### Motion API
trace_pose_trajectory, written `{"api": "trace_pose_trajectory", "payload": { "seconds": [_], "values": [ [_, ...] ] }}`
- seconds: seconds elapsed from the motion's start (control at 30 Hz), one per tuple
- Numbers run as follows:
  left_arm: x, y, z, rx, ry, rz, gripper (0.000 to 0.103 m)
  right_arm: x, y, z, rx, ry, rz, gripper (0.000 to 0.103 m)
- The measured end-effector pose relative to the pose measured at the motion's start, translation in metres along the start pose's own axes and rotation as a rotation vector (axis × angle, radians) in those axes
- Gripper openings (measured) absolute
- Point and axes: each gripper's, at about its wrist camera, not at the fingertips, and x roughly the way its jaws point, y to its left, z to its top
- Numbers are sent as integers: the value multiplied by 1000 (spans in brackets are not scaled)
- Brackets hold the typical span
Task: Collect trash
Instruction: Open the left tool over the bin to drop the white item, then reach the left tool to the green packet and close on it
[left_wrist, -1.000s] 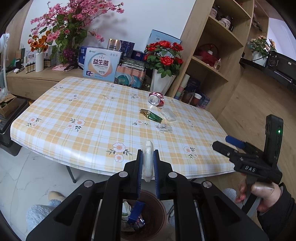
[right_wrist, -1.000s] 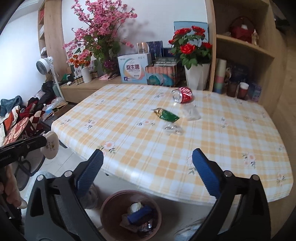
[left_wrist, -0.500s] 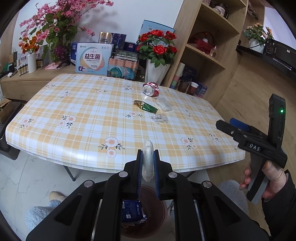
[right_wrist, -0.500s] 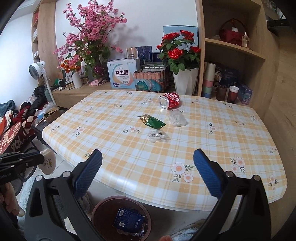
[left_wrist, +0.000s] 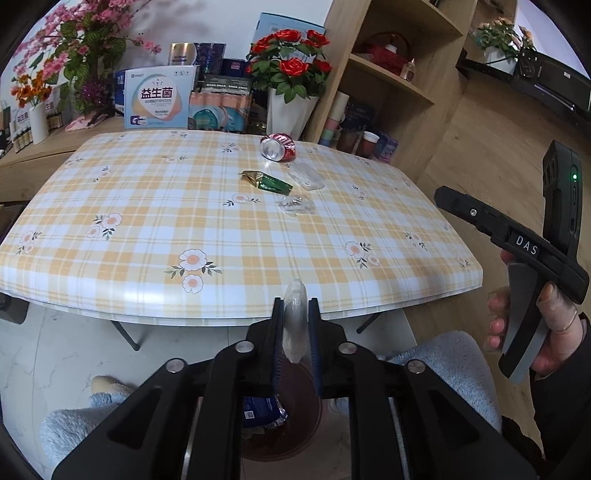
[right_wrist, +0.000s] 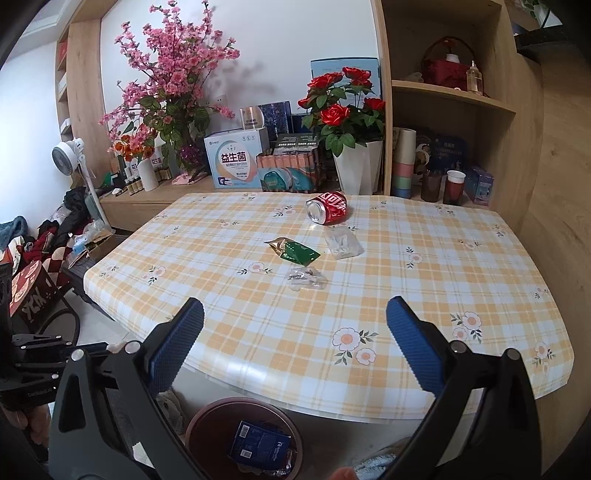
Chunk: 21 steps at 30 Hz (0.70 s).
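Observation:
My left gripper (left_wrist: 295, 314) is shut on a clear plastic piece of trash (left_wrist: 294, 317) and holds it above a brown trash bin (left_wrist: 288, 417) on the floor before the table. The bin (right_wrist: 221, 417) holds a blue packet (right_wrist: 258, 443). My right gripper (right_wrist: 295, 347) is open and empty, above the table's front edge. On the checked table (right_wrist: 406, 295) lie a crushed red can (right_wrist: 328, 206), a green wrapper (right_wrist: 293, 251), a clear plastic bag (right_wrist: 341, 242) and a crumpled clear wrapper (right_wrist: 306, 277). The can (left_wrist: 277, 147) and green wrapper (left_wrist: 267, 181) also show in the left wrist view.
A white vase of red roses (right_wrist: 356, 166), boxes (right_wrist: 236, 160) and pink blossoms (right_wrist: 173, 81) stand behind the table. A wooden shelf unit (right_wrist: 450, 103) is at the back right. Clutter and a fan (right_wrist: 68, 155) are at the left.
Both grippers have drawn back and risen a little from the table. The left still holds the clear plastic piece over the bin. The right stays open.

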Motion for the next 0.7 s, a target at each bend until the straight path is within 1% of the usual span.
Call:
{"api": "trace_pose_trajectory", "payload": {
  "seconds": [0.03, 0.07, 0.13, 0.2, 0.23, 0.3, 0.4, 0.5, 0.7],
  "values": [
    [-2, 0, 1, 0, -10, -2, 37, 0, 0, 0, 1, 1, -1, 97],
    [-4, 0, 2, -2, -27, -3, 47, 0, 0, -1, 2, 2, -1, 97],
    [-8, -1, 4, 12, -50, 21, 54, 0, 0, -1, 2, 4, -2, 97],
    [-12, 0, 7, 27, -76, 55, 67, 1, 0, -2, 2, 9, -1, 97],
    [-13, 2, 8, 23, -89, 63, 70, 2, 0, -2, 2, 12, -1, 97],
    [-16, 8, 10, 5, -105, 80, 80, 2, 0, -3, 4, 14, -2, 97],
    [-21, 18, 13, -20, -135, 116, 90, 4, -1, -3, 4, 16, -11, 97],
    [-25, 29, 17, -51, -159, 145, 95, 5, -2, -3, 0, 22, -21, 97],
    [-30, 48, 25, -94, -188, 196, 95, 9, -7, -4, 7, 27, -37, 97]
  ]
}}
